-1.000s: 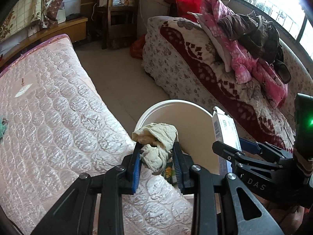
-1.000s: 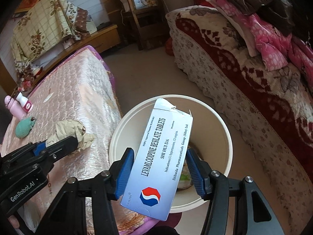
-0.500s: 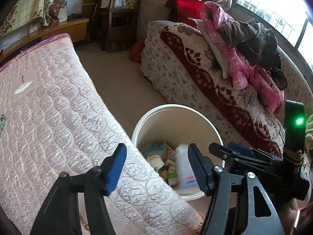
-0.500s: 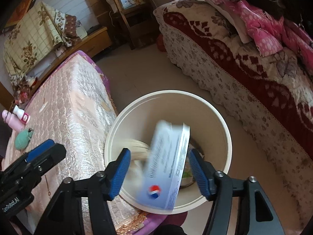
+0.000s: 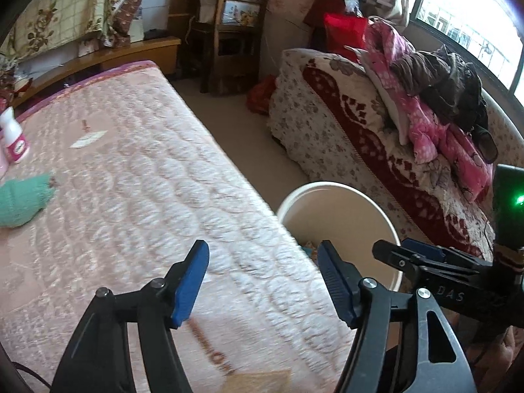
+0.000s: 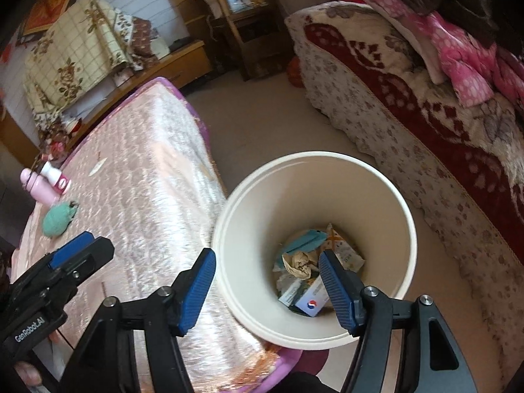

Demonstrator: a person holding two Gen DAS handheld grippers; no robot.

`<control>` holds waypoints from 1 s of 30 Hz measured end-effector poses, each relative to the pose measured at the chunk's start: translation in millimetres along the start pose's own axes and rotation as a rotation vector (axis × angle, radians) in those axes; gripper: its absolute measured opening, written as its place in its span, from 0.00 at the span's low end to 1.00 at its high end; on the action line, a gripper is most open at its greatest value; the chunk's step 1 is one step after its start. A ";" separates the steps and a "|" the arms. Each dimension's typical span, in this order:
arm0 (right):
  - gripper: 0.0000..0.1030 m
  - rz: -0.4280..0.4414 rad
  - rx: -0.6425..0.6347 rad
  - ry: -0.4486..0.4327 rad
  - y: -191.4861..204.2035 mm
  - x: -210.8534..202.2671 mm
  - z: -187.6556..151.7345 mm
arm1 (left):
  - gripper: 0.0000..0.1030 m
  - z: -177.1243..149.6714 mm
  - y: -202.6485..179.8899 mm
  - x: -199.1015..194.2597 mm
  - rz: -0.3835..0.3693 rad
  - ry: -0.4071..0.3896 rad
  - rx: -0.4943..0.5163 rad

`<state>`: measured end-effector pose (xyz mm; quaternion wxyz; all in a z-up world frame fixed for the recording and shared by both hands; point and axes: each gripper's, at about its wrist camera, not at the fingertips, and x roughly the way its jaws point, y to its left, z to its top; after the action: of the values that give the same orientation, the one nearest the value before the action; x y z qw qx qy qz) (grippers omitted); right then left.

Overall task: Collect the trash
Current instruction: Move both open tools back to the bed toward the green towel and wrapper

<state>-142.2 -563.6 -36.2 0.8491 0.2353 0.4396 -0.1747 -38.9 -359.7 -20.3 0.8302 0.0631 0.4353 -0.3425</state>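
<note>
- Pink quilted mattress (image 5: 137, 177) fills the left side of the room, and a bed with a red and white flowered blanket (image 6: 425, 104) runs along the right side.
- Between the two, on the pale floor (image 5: 235, 131), stands a round cream trash bin (image 6: 370, 190), just beside the edge of the mattress.
- Down in the bin lies the trash: a white medicine box (image 6: 311, 301) with a red and blue mark, a crumpled tan paper wad (image 6: 299, 262), and a teal wrapper (image 6: 306, 240).
- The right gripper (image 6: 267, 286) hangs over the bin. Its blue jaws have just been opening and now stand apart, with nothing between them.
- The left gripper (image 5: 262, 281) hangs over the near corner of the mattress, next to the bin's rim. Its blue jaws have just been opening too, and they stand wide apart and empty.
- Far back on the mattress lies a small green cloth (image 5: 23, 201), and near it a white bottle with a pink label (image 5: 13, 140). A pink bottle (image 6: 34, 185) sits just beside that one.
- A little white scrap of paper (image 5: 88, 139) lies flat on the mattress, well apart from the green cloth.
- Pink clothes (image 5: 422, 124) and brown clothes (image 5: 439, 75) are piled on the flowered bed by the window (image 5: 471, 23).
- A dark wooden chair (image 5: 229, 32) stands at the back of the room.
</note>
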 end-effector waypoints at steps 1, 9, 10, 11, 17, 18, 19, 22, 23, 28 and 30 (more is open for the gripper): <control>0.67 0.009 -0.012 0.001 7.8 -0.7 -0.1 | 0.68 -1.0 5.4 -2.7 0.009 -0.001 -0.005; 0.67 0.064 -0.164 0.007 76.7 2.7 -3.9 | 0.68 -15.4 69.3 -28.0 0.095 -0.003 -0.088; 0.67 0.071 -0.178 0.012 86.3 4.8 -4.6 | 0.68 -16.4 76.7 -30.1 0.104 -0.004 -0.099; 0.67 0.079 -0.194 0.019 96.6 7.5 -5.2 | 0.68 -19.9 87.2 -35.2 0.116 -0.006 -0.111; 0.67 0.130 -0.264 0.045 148.7 22.3 -8.2 | 0.68 -31.9 165.7 -62.7 0.212 -0.024 -0.222; 0.67 0.139 -0.274 0.048 155.8 24.8 -8.0 | 0.68 -32.2 177.3 -66.2 0.225 -0.028 -0.241; 0.67 0.150 -0.284 0.050 163.4 27.7 -7.7 | 0.68 -32.9 191.2 -71.0 0.240 -0.035 -0.264; 0.67 0.170 -0.326 0.069 192.7 38.4 -8.7 | 0.68 -29.9 230.5 -81.8 0.287 -0.055 -0.323; 0.67 0.175 -0.339 0.073 200.9 41.3 -9.2 | 0.68 -28.1 242.3 -83.9 0.300 -0.059 -0.336; 0.67 0.194 -0.393 0.091 232.8 51.9 -14.1 | 0.68 -16.9 284.7 -85.2 0.336 -0.093 -0.394; 0.67 0.198 -0.406 0.098 239.6 55.8 -13.9 | 0.68 -10.7 296.5 -79.8 0.347 -0.099 -0.402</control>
<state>0.1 -362.5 -30.4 0.8696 0.1098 0.4813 0.0134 107.8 -89.9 -23.1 0.8927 -0.0461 0.4359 -0.1044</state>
